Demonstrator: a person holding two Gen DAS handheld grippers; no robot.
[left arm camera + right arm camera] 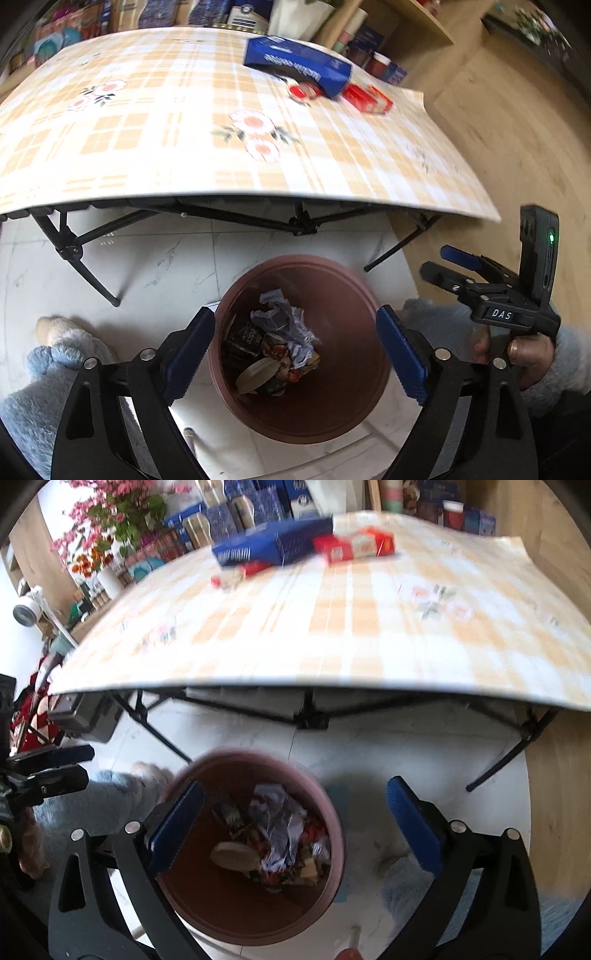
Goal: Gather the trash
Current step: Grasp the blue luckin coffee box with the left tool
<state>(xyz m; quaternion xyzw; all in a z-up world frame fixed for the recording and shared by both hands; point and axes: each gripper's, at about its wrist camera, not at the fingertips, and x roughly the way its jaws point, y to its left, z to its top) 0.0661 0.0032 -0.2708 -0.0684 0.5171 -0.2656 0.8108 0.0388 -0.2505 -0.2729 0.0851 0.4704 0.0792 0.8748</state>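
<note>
A brown round bin (332, 424) (334, 812) stands on the floor in front of the table, with crumpled paper (284, 325) (277, 823) and wrappers inside. My left gripper (297, 354) hangs open over the bin with nothing between its blue pads. My right gripper (295, 829) is also open and empty above the bin, and it shows at the right edge of the left wrist view (454, 266). On the checked tablecloth (147, 147) (369, 627) lie a blue box (299, 64) (269, 544), a red packet (369, 98) (354, 546) and a small red wrapper (304, 90) (236, 576).
Black folding table legs (92, 273) (498, 764) stand behind the bin. Fuzzy blue slippers (55, 354) are beside it on the white tile. Shelves of boxes (221, 513) and a flower vase (107, 576) lie beyond the table, with wooden floor (498, 129) to the right.
</note>
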